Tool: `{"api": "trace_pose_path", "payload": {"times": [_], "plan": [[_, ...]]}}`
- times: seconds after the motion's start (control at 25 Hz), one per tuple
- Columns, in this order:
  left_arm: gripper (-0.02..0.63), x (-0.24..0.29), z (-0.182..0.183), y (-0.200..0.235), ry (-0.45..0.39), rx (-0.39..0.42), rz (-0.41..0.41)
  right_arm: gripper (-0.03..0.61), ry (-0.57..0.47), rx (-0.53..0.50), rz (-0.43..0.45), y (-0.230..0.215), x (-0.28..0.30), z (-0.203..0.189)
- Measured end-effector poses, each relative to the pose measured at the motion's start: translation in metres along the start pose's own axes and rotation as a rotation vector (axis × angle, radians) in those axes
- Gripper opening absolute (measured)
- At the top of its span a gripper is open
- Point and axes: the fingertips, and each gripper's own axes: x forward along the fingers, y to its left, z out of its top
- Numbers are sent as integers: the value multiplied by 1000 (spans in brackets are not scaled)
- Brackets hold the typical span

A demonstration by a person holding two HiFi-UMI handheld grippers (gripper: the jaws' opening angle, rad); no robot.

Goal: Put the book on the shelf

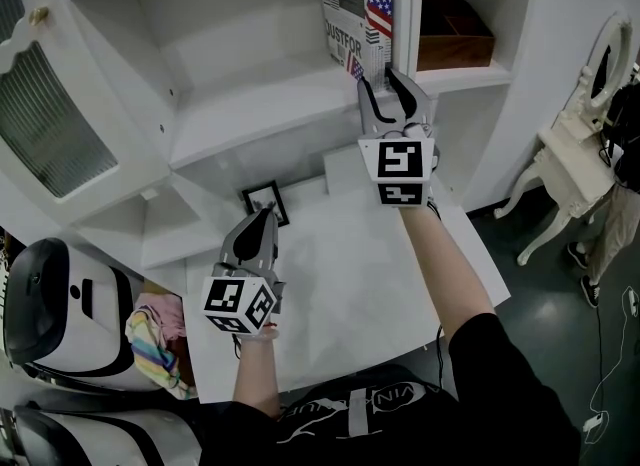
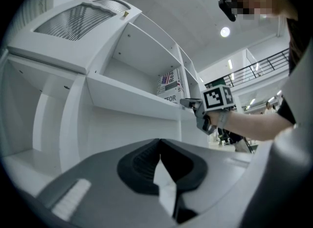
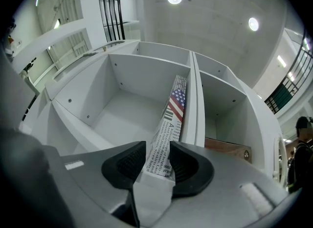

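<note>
Book (image 3: 172, 117) stands on the shelf (image 1: 260, 104), long axis running straight ahead of the right gripper (image 1: 388, 92); its fingers clasp the near edge; left gripper (image 1: 265, 216) clenched, empty, farther off.

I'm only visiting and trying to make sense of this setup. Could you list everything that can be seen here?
book: one, newspaper print with a flag, upright in the shelf compartment against the divider
shelf unit: one, white, behind the table
wooden box: one, brown, in the compartment right of the book
glass-panel door: one, white, far left
picture frame: one, black, at the back of the table
table: one, white, in front of the person
striped cloth: one, multicoloured, lower left
curved-leg furniture: one, white, far right
right gripper: one, grey, closed on the book
left gripper: one, grey, jaws together, over the picture frame
</note>
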Motion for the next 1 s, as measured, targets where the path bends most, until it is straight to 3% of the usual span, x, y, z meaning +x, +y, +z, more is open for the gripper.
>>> {"api": "trace_pose_path", "payload": {"times": [0.2, 0.64, 1.0], "plan": [[0, -6, -5, 5, 13, 0, 25, 130, -13, 26, 25, 1, -9, 3], [0, -28, -15, 10, 15, 12, 71, 44, -22, 112, 93, 7, -44, -6], [0, -43, -21, 11, 21, 54, 107, 15, -14, 195, 195, 28, -83, -24]]}}
